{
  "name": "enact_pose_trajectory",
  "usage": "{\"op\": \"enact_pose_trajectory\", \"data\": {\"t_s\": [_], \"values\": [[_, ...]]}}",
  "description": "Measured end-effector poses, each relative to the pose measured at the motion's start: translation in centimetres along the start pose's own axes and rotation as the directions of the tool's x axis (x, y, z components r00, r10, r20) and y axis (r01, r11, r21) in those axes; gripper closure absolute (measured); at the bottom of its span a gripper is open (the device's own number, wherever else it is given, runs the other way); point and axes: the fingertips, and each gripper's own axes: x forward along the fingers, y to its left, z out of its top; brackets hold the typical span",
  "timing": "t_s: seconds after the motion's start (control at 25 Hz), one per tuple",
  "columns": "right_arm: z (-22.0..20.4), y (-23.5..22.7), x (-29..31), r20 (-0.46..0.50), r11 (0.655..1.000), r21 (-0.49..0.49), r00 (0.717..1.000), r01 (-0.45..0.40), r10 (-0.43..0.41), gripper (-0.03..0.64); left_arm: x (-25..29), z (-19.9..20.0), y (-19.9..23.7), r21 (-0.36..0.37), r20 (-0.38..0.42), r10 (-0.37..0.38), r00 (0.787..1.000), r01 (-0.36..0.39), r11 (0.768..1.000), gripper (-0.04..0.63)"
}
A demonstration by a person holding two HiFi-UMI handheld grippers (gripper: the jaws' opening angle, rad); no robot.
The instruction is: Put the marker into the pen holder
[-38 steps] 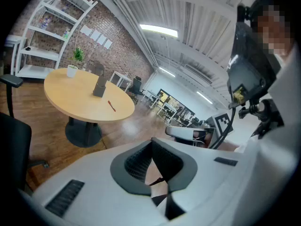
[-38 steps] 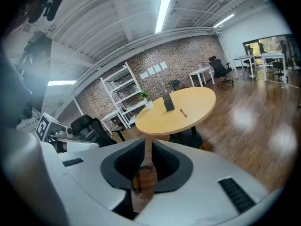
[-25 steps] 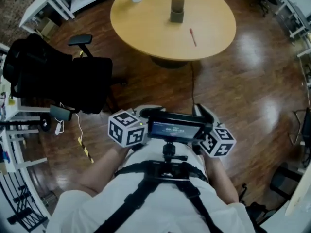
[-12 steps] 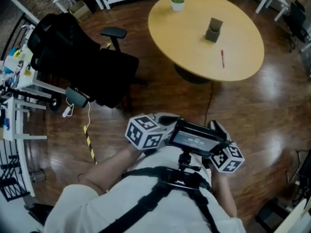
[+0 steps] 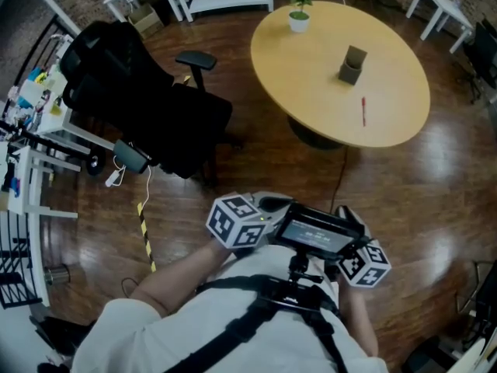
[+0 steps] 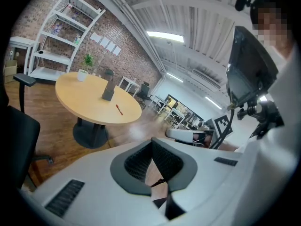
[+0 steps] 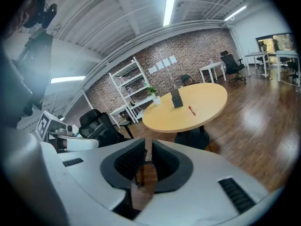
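Lying flat on the round table [image 5: 311, 76], near the grey pen holder [image 5: 352, 64] but apart from it: red marker [image 5: 363, 111]. Held well back from both: left gripper [image 6: 152, 141], fingers pressed together; right gripper [image 7: 148, 144], fingers slightly parted, nothing between.

This looks like an open office. In the upper middle of the head view a round wooden table [image 5: 326, 92] carries a pen holder [image 5: 352, 64] and a small potted plant [image 5: 299, 10]. A black office chair [image 5: 147, 107] stands at the left of it on the dark wood floor [image 5: 256, 169]. The right gripper view shows a brick wall [image 7: 188, 51], white shelves [image 7: 127, 86], white desks [image 7: 211, 69] with more office chairs, and strip lights [image 7: 169, 6] on the ceiling.
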Motion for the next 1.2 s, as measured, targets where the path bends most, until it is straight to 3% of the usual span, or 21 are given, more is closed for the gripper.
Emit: {"op": "enact_pose_trajectory", "data": {"t_s": [1.2], "values": [[0.0,-2.9,-3.3,0.015,1.000,0.014,1.000,-0.006,0.005,0.571,2.2,-0.4,-2.8,-0.003,0.019,0.030,0.999,-0.030,1.000,0.600]]}}
